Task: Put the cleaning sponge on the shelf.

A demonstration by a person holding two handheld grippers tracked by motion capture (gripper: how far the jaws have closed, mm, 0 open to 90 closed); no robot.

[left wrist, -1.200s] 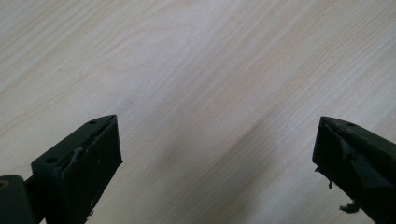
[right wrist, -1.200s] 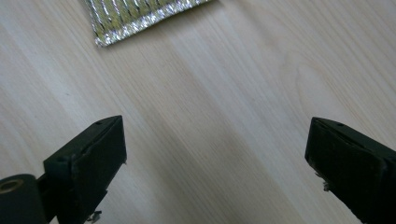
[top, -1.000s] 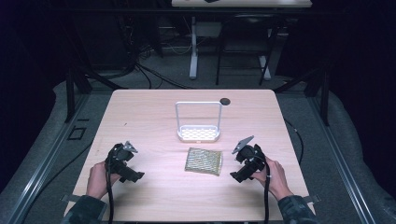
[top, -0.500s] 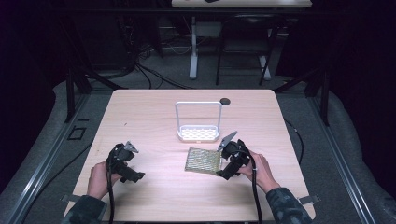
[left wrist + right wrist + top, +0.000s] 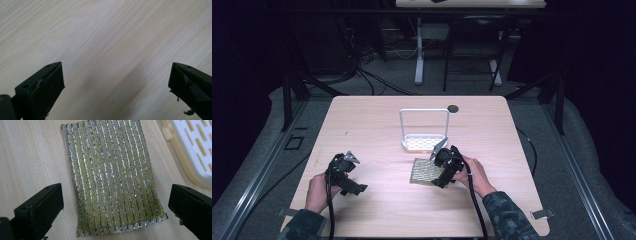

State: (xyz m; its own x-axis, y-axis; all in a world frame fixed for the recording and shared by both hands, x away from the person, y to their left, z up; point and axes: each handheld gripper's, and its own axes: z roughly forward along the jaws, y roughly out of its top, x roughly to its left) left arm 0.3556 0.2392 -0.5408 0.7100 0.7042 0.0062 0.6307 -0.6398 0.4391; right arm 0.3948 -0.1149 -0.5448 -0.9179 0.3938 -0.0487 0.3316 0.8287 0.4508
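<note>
A flat green-and-silver striped scouring pad (image 5: pixel 424 171) (image 5: pixel 110 175) lies on the wooden table (image 5: pixel 377 125), just in front of a white slotted rack (image 5: pixel 424 131) with an upright frame. My right gripper (image 5: pixel 438 176) (image 5: pixel 115 212) hovers over the pad's right end. Its jaws have just been opening and now stand wide, straddling the pad's near end without pressing it. My left gripper (image 5: pixel 348 181) (image 5: pixel 116 87) rests at the table's front left, open over bare wood.
A small dark round object (image 5: pixel 453 108) sits at the back of the table behind the rack. The rack's cream base edge (image 5: pixel 185 157) shows at the upper right of the right gripper view. Dark floor and cables surround the table.
My right gripper has moved left from the table's right side to the scouring pad. The left gripper has stayed in place.
</note>
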